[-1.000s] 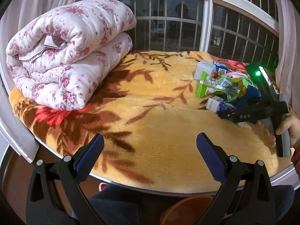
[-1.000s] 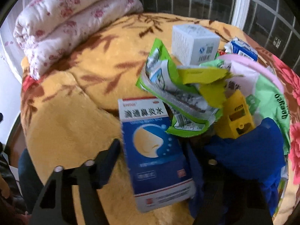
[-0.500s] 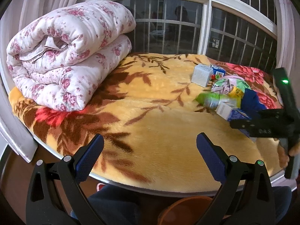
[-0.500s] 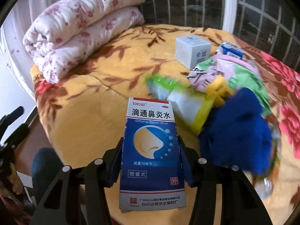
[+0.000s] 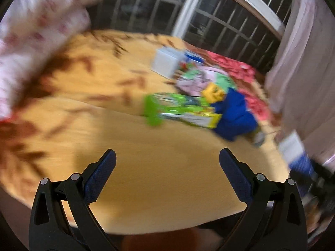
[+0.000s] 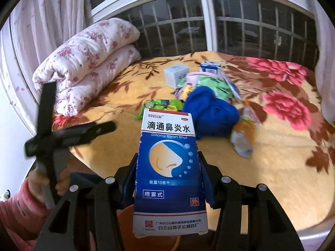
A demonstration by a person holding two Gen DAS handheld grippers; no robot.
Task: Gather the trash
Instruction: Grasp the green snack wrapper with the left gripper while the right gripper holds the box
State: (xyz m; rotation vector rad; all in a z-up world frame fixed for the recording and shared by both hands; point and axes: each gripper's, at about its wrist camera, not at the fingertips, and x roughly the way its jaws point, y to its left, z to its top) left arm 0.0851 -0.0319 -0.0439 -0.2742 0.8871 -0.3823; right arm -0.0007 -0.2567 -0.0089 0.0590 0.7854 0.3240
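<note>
The right gripper (image 6: 169,179) pinches a box (image 6: 170,173) between its two pads: a flat, glossy carton, blue with a white band of print and a nose drawing, standing upright above the bed's near edge. The box is clear of the blanket (image 6: 272,167), a plush yellow fleece with brown leaf and red flower patterns.

The left gripper (image 5: 167,167) stands spread wide with nothing between its ribbed blue pads (image 5: 100,175), over bare blanket (image 5: 163,167).

Beyond, the trash lies in one heap: a white cube box (image 6: 175,75), a small blue-and-white carton (image 6: 209,65), a crinkled green wrapper (image 6: 159,106), a soft bunched blue cloth (image 6: 211,113), a pink-and-green bag (image 6: 209,83) and a crumpled pale packet (image 6: 242,142). One quilt (image 6: 88,62), puffy, white with pink flowers, is folded double at the far left.

Only the right view is sharp; it also shows the left gripper's black frame, a hand (image 6: 60,179) and a pink knit sleeve (image 6: 18,205) at lower left. The left view is smeared by blur, but shows a yellow block (image 5: 214,93) in the heap and the held box (image 5: 297,152) at its right edge.
</note>
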